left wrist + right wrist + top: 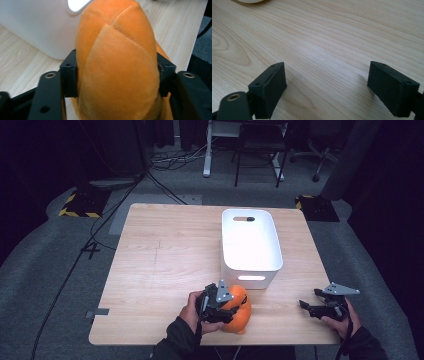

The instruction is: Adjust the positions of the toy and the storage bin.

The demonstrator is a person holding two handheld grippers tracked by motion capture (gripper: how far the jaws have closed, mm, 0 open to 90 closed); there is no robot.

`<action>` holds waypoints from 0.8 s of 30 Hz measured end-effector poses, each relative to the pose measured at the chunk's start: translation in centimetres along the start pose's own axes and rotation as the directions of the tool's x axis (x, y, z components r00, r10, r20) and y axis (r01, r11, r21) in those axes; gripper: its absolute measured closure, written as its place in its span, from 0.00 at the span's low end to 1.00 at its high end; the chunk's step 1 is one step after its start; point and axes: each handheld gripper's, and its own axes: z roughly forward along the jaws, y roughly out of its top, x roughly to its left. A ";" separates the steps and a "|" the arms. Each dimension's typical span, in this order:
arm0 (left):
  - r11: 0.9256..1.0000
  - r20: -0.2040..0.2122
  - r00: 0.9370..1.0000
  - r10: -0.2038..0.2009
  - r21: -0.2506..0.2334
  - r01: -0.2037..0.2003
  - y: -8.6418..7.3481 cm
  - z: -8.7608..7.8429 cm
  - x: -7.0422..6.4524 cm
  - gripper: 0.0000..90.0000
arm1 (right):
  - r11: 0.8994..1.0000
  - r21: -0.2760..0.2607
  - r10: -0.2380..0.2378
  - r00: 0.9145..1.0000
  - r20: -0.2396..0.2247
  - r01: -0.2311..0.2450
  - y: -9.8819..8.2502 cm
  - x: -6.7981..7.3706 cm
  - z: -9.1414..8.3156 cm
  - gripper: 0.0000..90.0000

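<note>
An orange plush toy, stitched in curved panels, fills the space between the left gripper's black fingers, which press into its sides and grip it firmly. No label, brand or writing can be read on the toy's fabric. In the high view the toy sits at the near edge of the light wooden surface, just in front of a white bin, with the left gripper clamped on it from the person's side and the left hand wrapped around the gripper's body.

The bin stands near the middle of the surface, its long side running away from the person, a slot handle cut into each short wall; the toy lies just beside its near wall without clearly touching it. The bin carries no readable marking.

Well apart, at the near right corner of the surface, the right hand holds the right gripper low over the wood. Its fingers stand wide apart with nothing but bare wood grain between them.

Beyond the surface, grey carpet carries trailing cables, and yellow-and-black striped hazard markings sit on the floor at the far left, with chair and desk legs behind.
</note>
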 end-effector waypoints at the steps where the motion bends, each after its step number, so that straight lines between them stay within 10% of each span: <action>1: 1.000 0.000 1.000 0.000 0.000 0.000 0.0 0.0 0.0 0.48 | 1.000 0.000 0.000 1.000 0.000 0.000 0.0 0.0 0.0 0.17; 7: 1.000 -0.015 1.000 0.021 0.007 -0.021 -0.4 -1.0 0.4 0.51 | 0.999 0.027 -0.033 0.999 -0.019 0.034 0.5 -0.3 -0.3 0.27; 12: 1.000 -0.091 0.996 0.018 0.025 -0.015 -1.3 -2.6 1.9 0.52 | 0.998 -0.052 -0.039 0.995 -0.087 0.035 1.8 0.0 -1.1 0.31; 24: 0.999 -0.161 0.986 -0.030 0.029 0.035 -4.0 -5.4 6.3 0.51 | 0.958 -0.218 -0.218 0.966 -0.137 0.186 9.9 3.3 -3.1 0.35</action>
